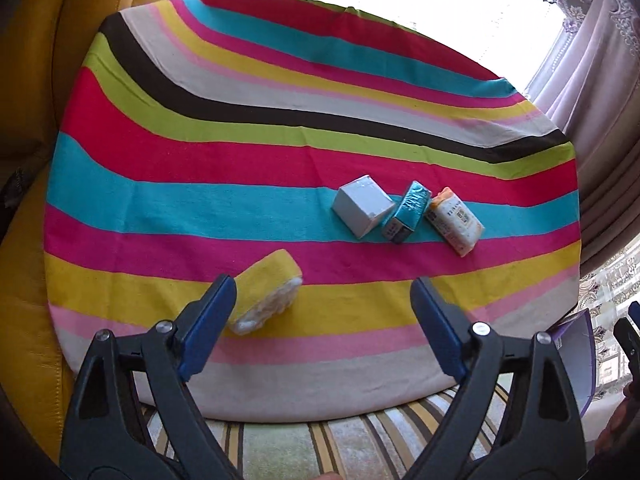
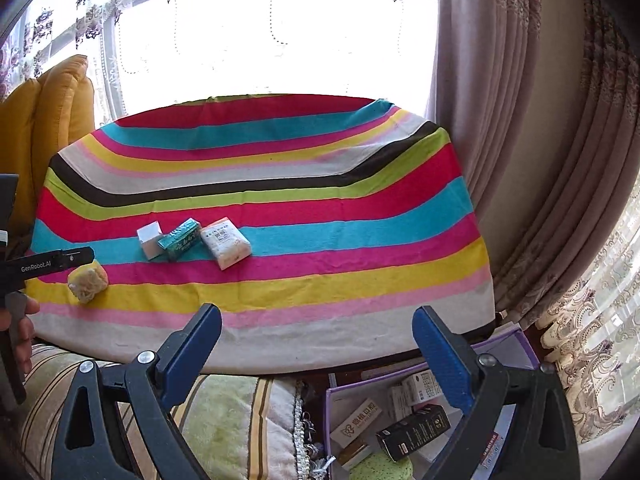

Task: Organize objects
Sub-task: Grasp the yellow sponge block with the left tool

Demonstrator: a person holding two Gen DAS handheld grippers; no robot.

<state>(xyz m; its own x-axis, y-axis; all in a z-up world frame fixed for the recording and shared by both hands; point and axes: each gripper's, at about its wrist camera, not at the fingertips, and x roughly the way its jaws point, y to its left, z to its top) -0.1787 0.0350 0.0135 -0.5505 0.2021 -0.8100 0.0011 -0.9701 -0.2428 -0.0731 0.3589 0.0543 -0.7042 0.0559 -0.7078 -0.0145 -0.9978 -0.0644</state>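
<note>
On the striped tablecloth (image 1: 200,208) lie a yellow sponge (image 1: 266,292), a white box (image 1: 362,210), a teal box (image 1: 408,210) and a white-and-orange tissue pack (image 1: 454,220). My left gripper (image 1: 320,296) is open and empty above the table's near edge, its left finger beside the sponge. In the right wrist view the sponge (image 2: 88,282), white box (image 2: 150,240), teal box (image 2: 182,238) and tissue pack (image 2: 226,242) lie at the left. My right gripper (image 2: 316,328) is open and empty over the table's front edge.
A purple bin (image 2: 516,344) below the table's front right holds several boxes, a black box (image 2: 414,432) and a green sponge (image 2: 384,466). A yellow sofa (image 1: 36,80) stands left of the table. Curtains (image 2: 520,140) hang at the right. A striped cushion (image 2: 240,420) lies below.
</note>
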